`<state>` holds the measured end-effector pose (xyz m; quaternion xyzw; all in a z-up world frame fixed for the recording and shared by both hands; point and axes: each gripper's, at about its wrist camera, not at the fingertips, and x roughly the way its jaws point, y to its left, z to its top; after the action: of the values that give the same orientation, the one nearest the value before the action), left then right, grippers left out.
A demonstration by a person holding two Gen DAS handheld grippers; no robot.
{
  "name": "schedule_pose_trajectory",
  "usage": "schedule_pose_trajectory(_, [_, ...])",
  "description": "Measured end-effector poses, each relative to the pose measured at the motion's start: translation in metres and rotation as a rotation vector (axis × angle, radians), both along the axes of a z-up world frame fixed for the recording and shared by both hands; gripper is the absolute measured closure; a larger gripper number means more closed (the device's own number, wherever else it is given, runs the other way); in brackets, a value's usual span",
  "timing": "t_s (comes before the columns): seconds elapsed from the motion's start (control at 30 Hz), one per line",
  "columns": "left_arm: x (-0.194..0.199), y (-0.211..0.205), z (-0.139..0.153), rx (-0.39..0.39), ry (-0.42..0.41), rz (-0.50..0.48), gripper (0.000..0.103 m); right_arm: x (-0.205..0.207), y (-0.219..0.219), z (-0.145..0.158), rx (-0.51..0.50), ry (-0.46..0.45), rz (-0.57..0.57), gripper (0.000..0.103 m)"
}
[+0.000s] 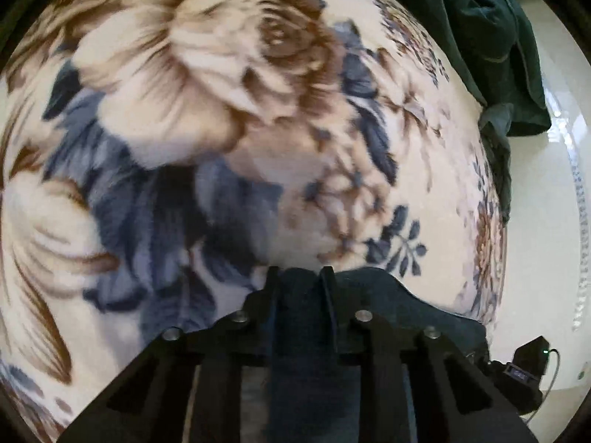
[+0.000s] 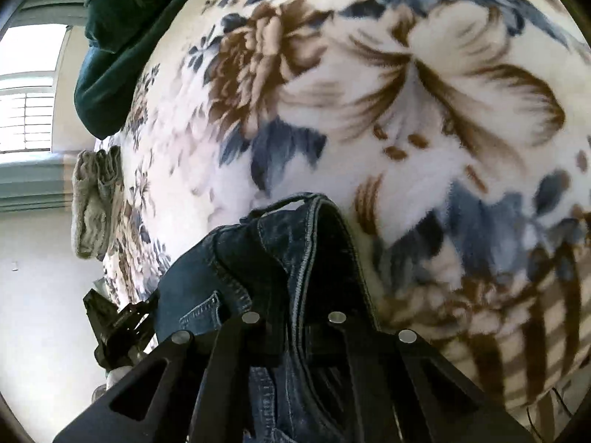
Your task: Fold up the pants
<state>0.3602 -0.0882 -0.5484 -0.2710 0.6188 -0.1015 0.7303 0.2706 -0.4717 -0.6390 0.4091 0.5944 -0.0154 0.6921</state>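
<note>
Right wrist: pants within tool

Jeans lie on blanket, bunched betw right gripper jaws, waistband w/ belt loop fwd. Left gripper also on jeans, blanket ahead. Velvet garment at blanket's far-left edge; folded towel nearer, just beside left edge.

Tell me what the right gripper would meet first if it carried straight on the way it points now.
Probably the floral blanket. The right gripper is shut on the jeans, whose waistband sticks out past its tips, so the denim would press into the blanket first. Depth is hard to judge.
</note>
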Motion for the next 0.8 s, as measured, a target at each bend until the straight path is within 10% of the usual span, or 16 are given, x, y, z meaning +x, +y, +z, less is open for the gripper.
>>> schedule_pose_trajectory(0.13, [-0.002,-0.004,0.017,0.030,0.009,-0.008,0.081,-0.006,-0.006,0.014,0.078,0.008,0.012,0.085])
schedule_pose_trajectory(0.23, [-0.016,-0.004,0.042,0.049,-0.014,0.008,0.067,-0.038,-0.018,0.041,0.051,-0.034,-0.060,0.032])
schedule_pose_trajectory(0.3, [-0.035,-0.006,0.058,0.091,-0.055,0.002,0.021,-0.063,-0.022,0.047,0.066,-0.019,-0.098,0.031])
schedule_pose_trajectory(0.33, [-0.047,-0.009,0.064,0.103,-0.064,-0.012,0.015,-0.073,-0.022,0.046,0.084,-0.003,-0.116,0.031])
schedule_pose_trajectory(0.67, [-0.119,-0.045,0.036,0.195,0.025,-0.083,0.014,-0.108,0.021,-0.009,0.264,0.044,-0.174,0.031])
schedule_pose_trajectory(0.8, [-0.125,-0.047,0.033,0.205,0.017,-0.085,0.014,-0.102,0.033,-0.007,0.174,0.034,-0.176,0.060])
